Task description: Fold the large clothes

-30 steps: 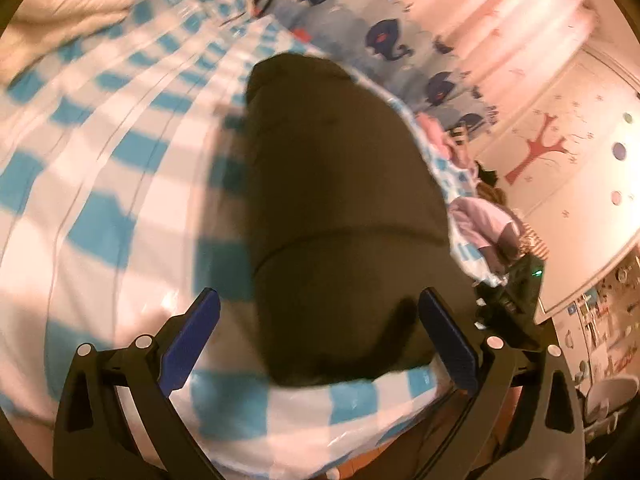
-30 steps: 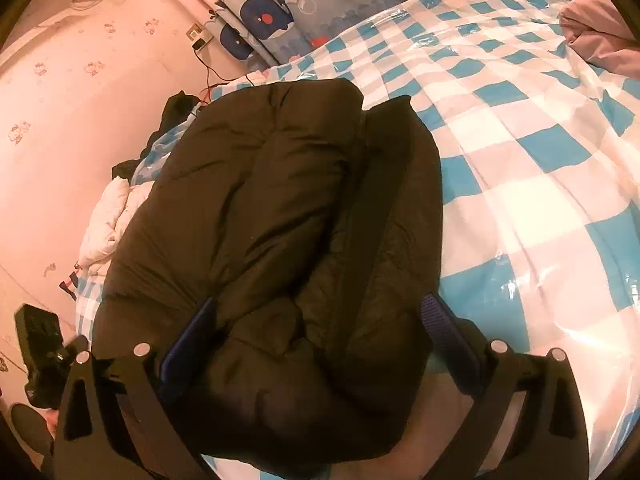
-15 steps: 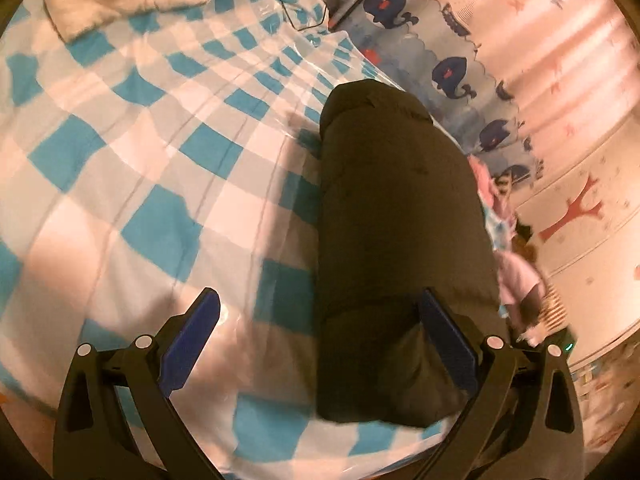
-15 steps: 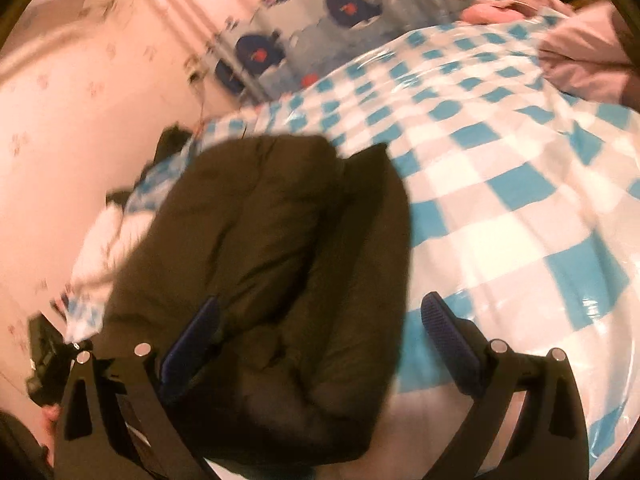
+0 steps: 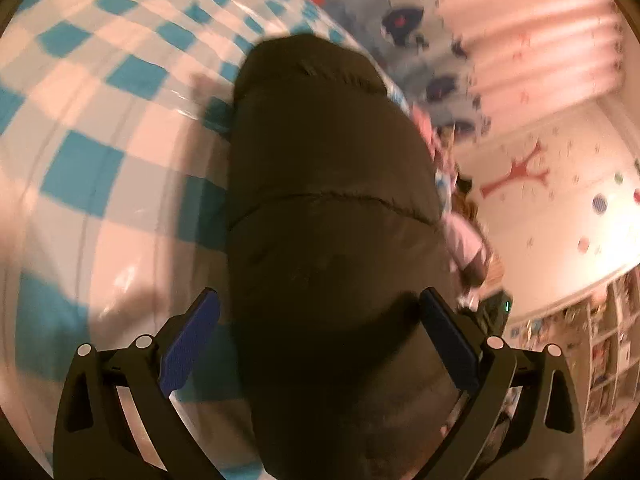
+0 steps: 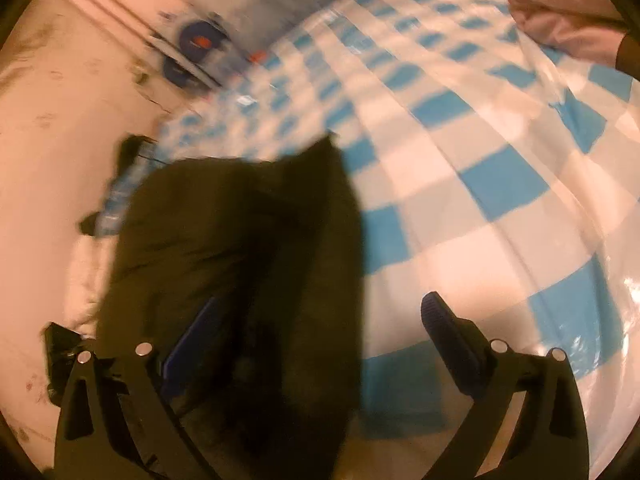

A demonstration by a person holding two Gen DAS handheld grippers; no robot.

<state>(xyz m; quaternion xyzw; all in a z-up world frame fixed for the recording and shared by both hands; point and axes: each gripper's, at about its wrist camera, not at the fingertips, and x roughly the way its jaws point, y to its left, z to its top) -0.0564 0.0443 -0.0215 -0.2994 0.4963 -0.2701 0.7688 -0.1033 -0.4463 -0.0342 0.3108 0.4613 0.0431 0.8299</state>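
Note:
A dark olive puffer jacket (image 5: 328, 208) lies folded into a long bundle on the blue-and-white checked bed cover (image 5: 92, 128). My left gripper (image 5: 320, 344) is open, its blue pads straddling the near end of the bundle without closing on it. In the right wrist view the same jacket (image 6: 240, 264) fills the lower left, blurred by motion. My right gripper (image 6: 316, 344) is open too; its left pad sits against the jacket's side, its right pad over bare cover (image 6: 500, 184).
A whale-print curtain (image 5: 404, 28) hangs behind the bed. Pink clothing (image 5: 464, 240) is piled at the bed's far edge near a decorated wall (image 5: 560, 184). A pale garment (image 6: 568, 12) lies at the upper right in the right wrist view. White bedding (image 6: 84, 280) sits left of the jacket.
Both cameras swung; the views are now motion-blurred. The left gripper moved back over the bundle's near end. The right gripper shifted right, so the jacket sits further left between its fingers.

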